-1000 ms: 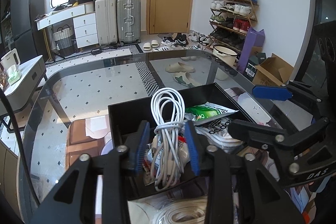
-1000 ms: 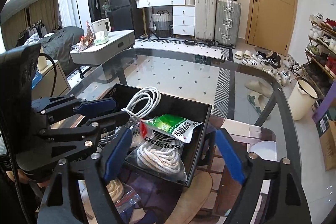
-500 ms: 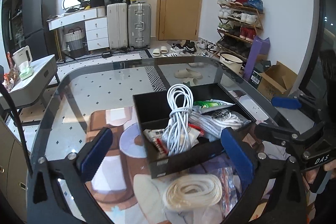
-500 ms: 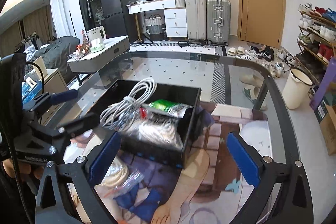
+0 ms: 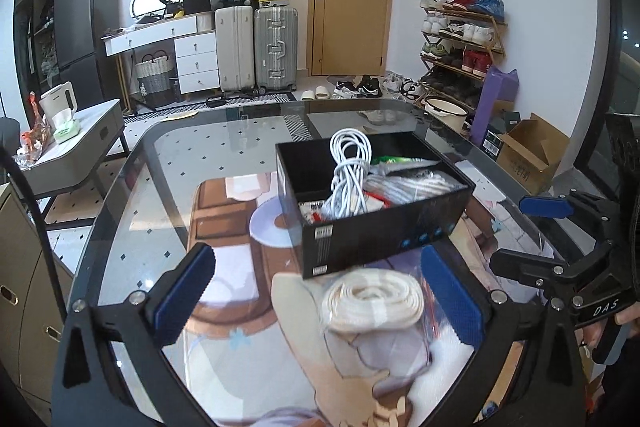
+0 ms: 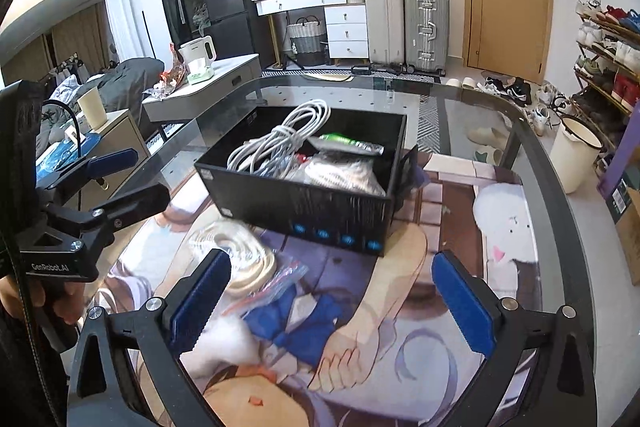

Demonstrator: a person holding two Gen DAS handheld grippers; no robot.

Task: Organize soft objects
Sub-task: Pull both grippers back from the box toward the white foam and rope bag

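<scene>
**Both claws empty with the cable boxed and one rope coil left out**

The left claw (image 5: 320, 291) stood wide with nothing between its blue pads, and the right claw (image 6: 332, 299) stood just as wide and equally empty. The left one's jaws had just been opening, and nothing lay between them.

The bundle of white cable (image 5: 348, 179) sat in the open black cardboard box (image 5: 384, 239) on the glass tabletop (image 5: 168, 187), its loops poking up above the rim. It leaned on the left side of the box, beside a bagged white rope (image 6: 344, 171) and a green packet (image 6: 348, 143) already inside. The box seemed to serve as the collecting place, which would explain why the soft items were packed together there.

A cream rope coil in a clear plastic bag (image 5: 374, 301) lay on the printed mat (image 6: 460, 227) just in front of the box, outside it. It lay in line with the gap of the left claw, so it looked like the likely next pick. Some white fluffy material (image 6: 224, 343) near the right claw's left pad also remained on the mat.
</scene>
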